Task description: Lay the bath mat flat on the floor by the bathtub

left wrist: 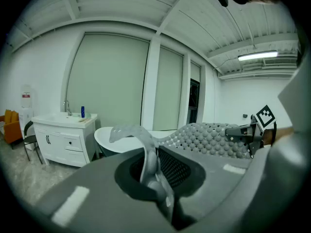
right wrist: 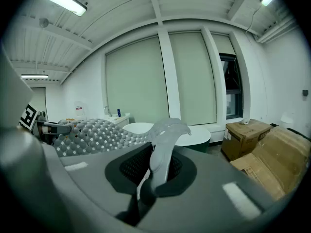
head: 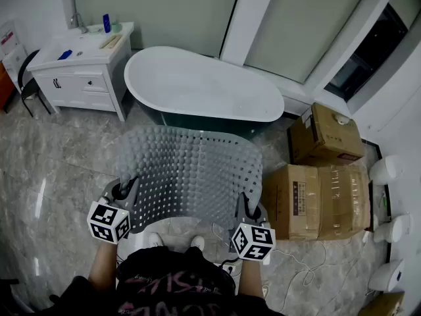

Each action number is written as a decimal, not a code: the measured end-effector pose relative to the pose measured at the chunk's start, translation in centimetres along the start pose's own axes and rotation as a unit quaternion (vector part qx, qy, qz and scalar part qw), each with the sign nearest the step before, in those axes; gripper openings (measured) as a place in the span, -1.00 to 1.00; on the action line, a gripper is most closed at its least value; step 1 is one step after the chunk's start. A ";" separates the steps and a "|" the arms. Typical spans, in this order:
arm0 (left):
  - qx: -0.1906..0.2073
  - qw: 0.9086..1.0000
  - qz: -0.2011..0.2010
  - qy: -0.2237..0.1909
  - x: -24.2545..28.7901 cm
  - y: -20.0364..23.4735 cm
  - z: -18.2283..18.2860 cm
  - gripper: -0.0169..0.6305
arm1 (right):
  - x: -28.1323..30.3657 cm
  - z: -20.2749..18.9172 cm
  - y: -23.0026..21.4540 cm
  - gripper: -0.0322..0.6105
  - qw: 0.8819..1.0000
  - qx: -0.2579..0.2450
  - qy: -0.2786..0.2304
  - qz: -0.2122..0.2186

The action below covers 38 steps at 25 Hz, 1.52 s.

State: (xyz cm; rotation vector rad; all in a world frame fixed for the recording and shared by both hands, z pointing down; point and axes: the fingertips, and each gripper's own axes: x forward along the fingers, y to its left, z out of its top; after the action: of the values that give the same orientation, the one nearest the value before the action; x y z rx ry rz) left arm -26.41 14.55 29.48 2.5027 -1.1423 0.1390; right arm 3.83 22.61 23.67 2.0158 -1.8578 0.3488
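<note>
A translucent grey bath mat [head: 187, 173] with rows of studs and holes hangs in the air in front of the person, arched between both grippers. My left gripper [head: 123, 193] is shut on the mat's near left corner [left wrist: 148, 161]. My right gripper [head: 247, 208] is shut on the near right corner [right wrist: 160, 154]. The mat's far edge droops toward the white oval bathtub [head: 204, 84], which stands just beyond it. In the left gripper view the studded mat [left wrist: 209, 137] runs across to the right gripper [left wrist: 252, 130].
A white vanity cabinet [head: 82, 68] with a sink stands left of the tub. Cardboard boxes [head: 319, 196] lie on the marble floor [head: 52, 176] at the right. A cable [head: 296, 262] trails near the person's feet. Window blinds back the tub.
</note>
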 end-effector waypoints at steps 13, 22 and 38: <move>-0.005 1.000 0.001 0.000 -0.7 1.2 -0.6 -0.88 | 0.3 -0.2 1.5 -0.77 1.000 -0.004 -0.001 0.003; -0.001 1.000 -0.011 -0.002 -1.3 1.6 -0.7 -0.88 | -0.1 0.0 2.5 -0.76 1.000 -0.005 -0.002 0.004; -0.005 0.999 -0.054 -0.003 -3.1 4.0 -2.1 -0.88 | -2.2 -0.8 5.4 -0.74 0.999 -0.004 -0.007 -0.046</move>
State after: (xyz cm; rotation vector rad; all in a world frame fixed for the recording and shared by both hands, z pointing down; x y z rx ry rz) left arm -31.31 15.14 31.85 2.5517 -1.0050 0.0962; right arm -1.69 24.65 24.00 2.0941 -1.7652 0.3012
